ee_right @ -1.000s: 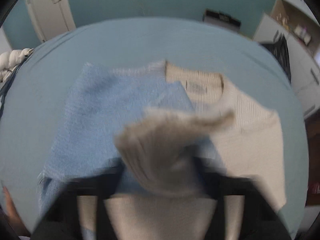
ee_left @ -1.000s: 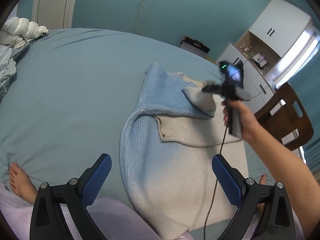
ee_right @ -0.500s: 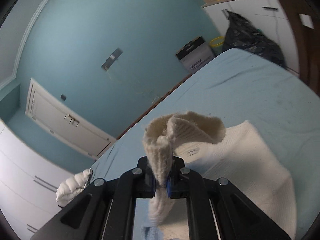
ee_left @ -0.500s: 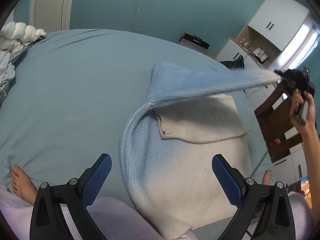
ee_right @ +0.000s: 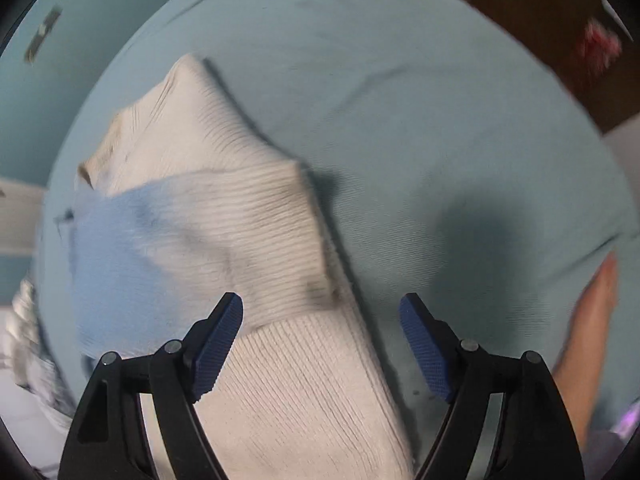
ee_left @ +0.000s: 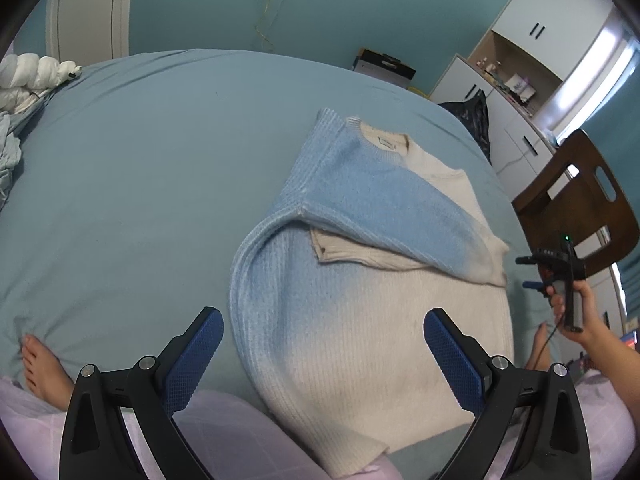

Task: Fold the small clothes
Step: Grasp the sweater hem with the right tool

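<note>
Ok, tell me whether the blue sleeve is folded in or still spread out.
Folded in. The blue sleeve lies diagonally across the sweater chest, its cream cuff at the far edge, over the other folded sleeve.

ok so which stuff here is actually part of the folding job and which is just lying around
Part of the job:
- sweater, blue fading to cream, flat on the bed
- its sleeve, laid across the body
- right gripper, jaws just opened, nothing between them
- left gripper, open

Just lying about:
- wooden chair
- black bag
- white bundle
- cardboard box
</note>
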### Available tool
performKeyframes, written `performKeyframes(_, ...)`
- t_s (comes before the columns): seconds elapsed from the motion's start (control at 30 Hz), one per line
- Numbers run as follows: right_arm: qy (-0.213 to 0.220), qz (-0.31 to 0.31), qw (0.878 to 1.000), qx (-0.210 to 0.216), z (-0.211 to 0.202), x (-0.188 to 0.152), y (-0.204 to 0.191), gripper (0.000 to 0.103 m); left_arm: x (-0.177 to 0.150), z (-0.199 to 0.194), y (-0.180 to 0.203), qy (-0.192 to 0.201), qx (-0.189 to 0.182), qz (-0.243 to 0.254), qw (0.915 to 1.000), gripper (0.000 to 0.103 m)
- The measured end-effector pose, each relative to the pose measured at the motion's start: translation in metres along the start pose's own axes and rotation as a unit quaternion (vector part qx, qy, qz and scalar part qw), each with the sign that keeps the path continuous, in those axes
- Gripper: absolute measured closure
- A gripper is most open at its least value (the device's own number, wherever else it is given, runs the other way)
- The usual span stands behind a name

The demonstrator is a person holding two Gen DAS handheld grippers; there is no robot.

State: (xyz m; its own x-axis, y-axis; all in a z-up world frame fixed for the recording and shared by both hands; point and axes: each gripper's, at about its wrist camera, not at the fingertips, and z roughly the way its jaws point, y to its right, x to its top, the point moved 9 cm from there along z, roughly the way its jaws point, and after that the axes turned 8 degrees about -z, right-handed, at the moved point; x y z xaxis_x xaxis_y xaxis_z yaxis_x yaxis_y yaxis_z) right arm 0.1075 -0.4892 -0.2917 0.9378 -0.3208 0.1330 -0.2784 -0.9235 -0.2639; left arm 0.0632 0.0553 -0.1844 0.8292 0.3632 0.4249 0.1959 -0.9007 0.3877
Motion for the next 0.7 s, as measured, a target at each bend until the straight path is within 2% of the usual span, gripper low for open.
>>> performKeyframes(0.1, -0.001, 0.001, 0.999, 0.036, 0.007, 0.018, -0.004, 0.025, 0.001, 0.004, 0.000, -0.004, 0.003, -0.001, 1.0000, 0.001)
performKeyframes(0.17, 0.001, -0.042, 0.999, 0.010, 0.013, 0.040, -0.011, 0.025, -0.001, 0.006, -0.001, -0.007, 0.004, -0.003, 1.0000, 0.001)
performKeyframes(0.27, 0.037, -0.088, 0.995, -0.039, 0.009, 0.058, -0.018, 0.025, -0.002, 0.008, -0.002, -0.011, 0.006, -0.004, 0.9999, 0.001)
performKeyframes(0.37, 0.050, -0.111, 0.992, -0.027, 0.017, 0.069, -0.037, 0.025, -0.003, 0.010, -0.004, -0.016, 0.007, -0.007, 0.9998, 0.001)
performKeyframes(0.47, 0.036, -0.149, 0.987, -0.051, 0.036, 0.065, -0.049, 0.027, -0.004, 0.013, -0.005, -0.022, 0.009, -0.011, 0.9997, 0.001)
performKeyframes(0.5, 0.037, -0.164, 0.984, -0.066, 0.043, 0.063, -0.050, 0.048, -0.005, 0.013, -0.005, -0.023, 0.009, -0.011, 0.9996, 0.001)
performKeyframes(0.53, 0.038, -0.185, 0.979, -0.080, 0.047, 0.063, -0.053, 0.082, -0.004, 0.014, -0.004, -0.023, 0.009, -0.011, 0.9996, 0.001)
performKeyframes(0.6, 0.037, -0.226, 0.970, -0.084, 0.051, 0.060, -0.063, 0.089, -0.004, 0.013, -0.003, -0.022, 0.010, -0.008, 0.9997, 0.001)
performKeyframes(0.63, 0.053, -0.241, 0.964, -0.096, 0.046, 0.061, -0.067, 0.094, -0.004, 0.013, -0.002, -0.022, 0.010, -0.008, 0.9997, 0.001)
performKeyframes(0.7, 0.089, -0.240, 0.963, -0.086, 0.028, 0.067, -0.075, 0.095, -0.004, 0.013, -0.002, -0.022, 0.009, -0.008, 0.9997, 0.001)
